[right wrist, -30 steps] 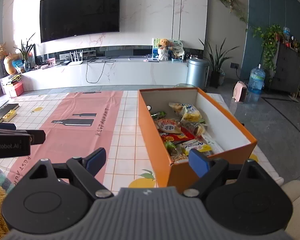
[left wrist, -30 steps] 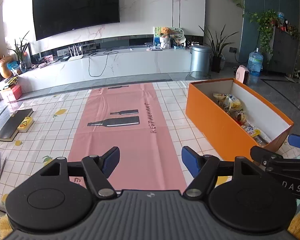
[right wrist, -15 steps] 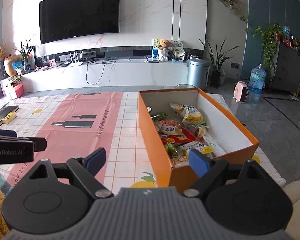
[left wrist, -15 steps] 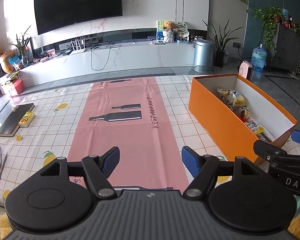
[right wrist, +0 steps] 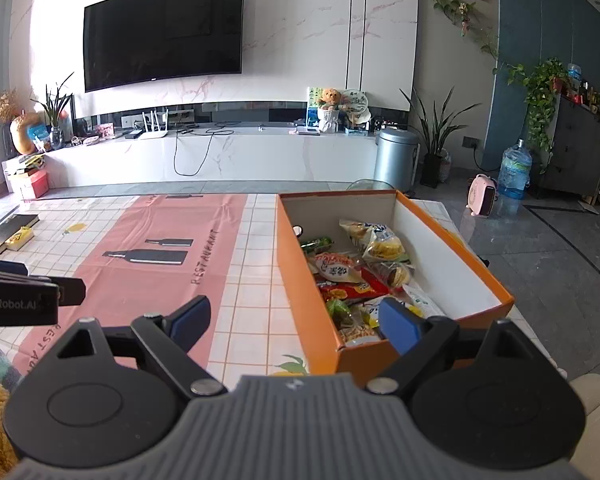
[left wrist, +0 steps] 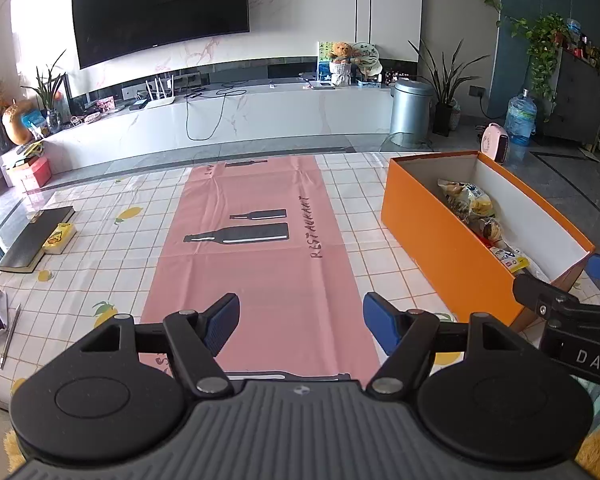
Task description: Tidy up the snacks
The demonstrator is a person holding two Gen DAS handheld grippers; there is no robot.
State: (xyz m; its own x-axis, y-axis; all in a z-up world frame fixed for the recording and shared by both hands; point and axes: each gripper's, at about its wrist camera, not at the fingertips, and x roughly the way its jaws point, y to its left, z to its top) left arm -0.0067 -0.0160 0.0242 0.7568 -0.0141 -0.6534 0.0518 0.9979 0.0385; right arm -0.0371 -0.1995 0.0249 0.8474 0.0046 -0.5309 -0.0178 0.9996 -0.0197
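Left gripper [left wrist: 301, 323]: black linkage arms, blue ribbed pads, silver pivot screws, grey ribbed housing w/ small logo. Right gripper [right wrist: 295, 319]: same build; white "DAS" lettering on its side.

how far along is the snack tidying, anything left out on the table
It looks essentially done. The snack packets all lie inside the orange box. Nothing is in hand: the left gripper and right gripper both have empty, open jaws. No snacks show on the pink runner; only a black book lies at the table's far left.
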